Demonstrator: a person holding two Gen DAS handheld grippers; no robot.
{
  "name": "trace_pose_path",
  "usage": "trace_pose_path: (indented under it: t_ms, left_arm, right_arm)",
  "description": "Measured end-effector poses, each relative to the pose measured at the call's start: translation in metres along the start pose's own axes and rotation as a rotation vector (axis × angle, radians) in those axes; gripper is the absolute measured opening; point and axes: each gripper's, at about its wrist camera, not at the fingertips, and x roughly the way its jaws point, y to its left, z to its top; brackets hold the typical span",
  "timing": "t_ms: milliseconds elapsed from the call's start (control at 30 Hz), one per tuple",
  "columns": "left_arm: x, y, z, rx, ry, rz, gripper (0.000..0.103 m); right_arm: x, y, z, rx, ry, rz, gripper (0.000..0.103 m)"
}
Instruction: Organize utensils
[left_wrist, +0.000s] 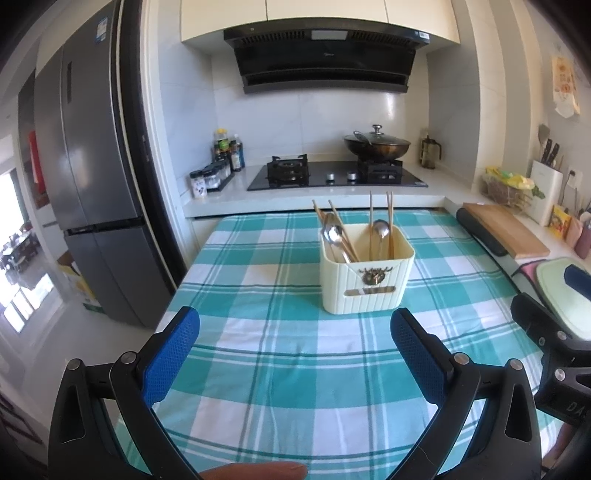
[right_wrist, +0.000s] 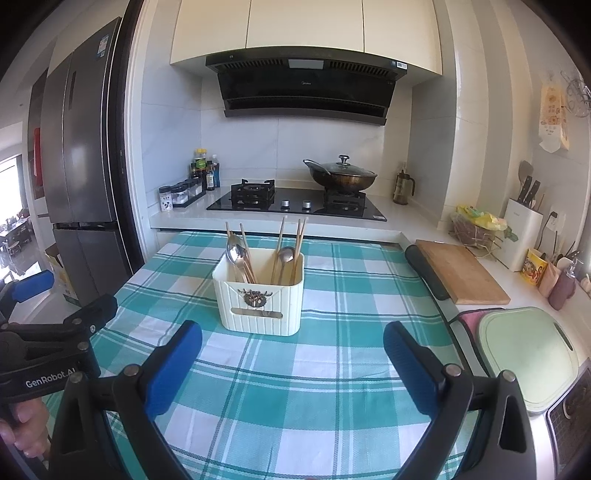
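A cream ribbed utensil holder (left_wrist: 365, 282) (right_wrist: 260, 302) stands upright on the teal checked tablecloth (left_wrist: 280, 369) (right_wrist: 295, 387). It has two compartments. The left holds metal spoons (left_wrist: 332, 234) (right_wrist: 236, 253) and wooden chopsticks. The right holds a spoon (left_wrist: 380, 229) (right_wrist: 285, 255) and chopsticks (left_wrist: 389, 218) (right_wrist: 301, 236). My left gripper (left_wrist: 295, 343) is open and empty, short of the holder and to its left. My right gripper (right_wrist: 291, 349) is open and empty, just in front of the holder. The left gripper's body also shows at the left edge of the right wrist view (right_wrist: 55, 339).
A gas hob (left_wrist: 336, 175) with a lidded wok (left_wrist: 376, 144) lies behind the table. Condiment jars (left_wrist: 214, 177) stand at back left. A wooden cutting board (right_wrist: 461, 273) and a green board (right_wrist: 528, 358) lie on the right counter. A fridge (left_wrist: 96, 184) stands at left.
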Motion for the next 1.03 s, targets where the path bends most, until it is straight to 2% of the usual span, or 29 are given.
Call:
trace_pose_path:
  t_ms: [833,1033]
  left_arm:
    - [0.0000,-0.0059,-0.0009,0.011,0.016,-0.009,0.103]
    - [-0.0021,-0.0039,-0.0026,-0.012,0.006,-0.025,0.103]
  right_arm:
    - [-0.0033,-0.0053,-0.0024,0.002,0.003,-0.007,0.100]
    - [-0.0022,-0.0061,-0.0040,0.002,0.010,-0.006,0.100]
